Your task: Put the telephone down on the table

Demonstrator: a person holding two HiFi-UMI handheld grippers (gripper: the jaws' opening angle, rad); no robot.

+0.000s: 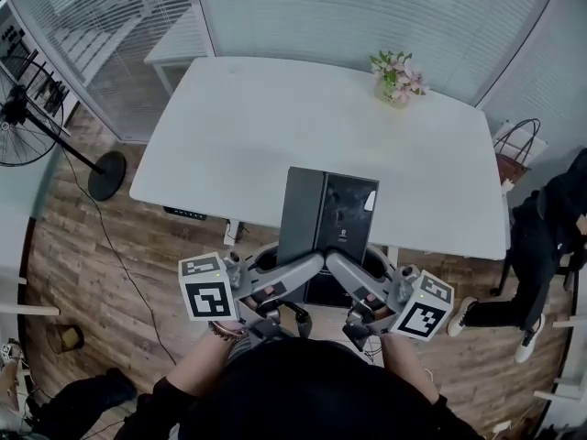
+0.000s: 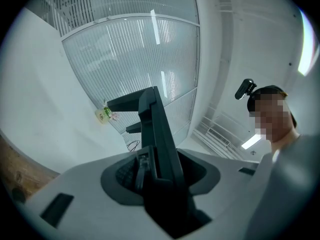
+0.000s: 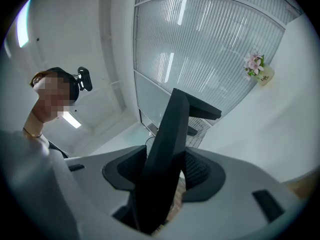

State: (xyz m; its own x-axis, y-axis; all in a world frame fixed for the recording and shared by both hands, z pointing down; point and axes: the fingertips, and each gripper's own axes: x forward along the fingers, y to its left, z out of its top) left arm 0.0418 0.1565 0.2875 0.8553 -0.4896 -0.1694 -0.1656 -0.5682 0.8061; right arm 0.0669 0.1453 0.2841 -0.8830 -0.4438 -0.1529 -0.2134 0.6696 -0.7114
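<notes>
**Telephone clamped from both sides at the table's near edge**

Head view: my left gripper (image 1: 312, 264) and right gripper (image 1: 337, 266) meet at the near end of the telephone (image 1: 326, 211). It is a dark flat slab. Its far part lies over the white table (image 1: 229, 136), and its near part juts past the edge above the wood floor (image 1: 110, 273). Only this view shows its broad face and the fan (image 1: 27, 108) at the left. My head and the gripper fingers cover its near end, and I cannot tell whether it touches the tabletop.

Left gripper view: the slab shows edge-on, rising between my jaws. The pads (image 2: 125, 171) press its sides, and the jaws stand partly apart round its thickness. Its face is out of sight.

Right gripper view: the slab is edge-on again, pinched between the dark pads. The flowers (image 3: 256, 64) show small beyond it.
</notes>
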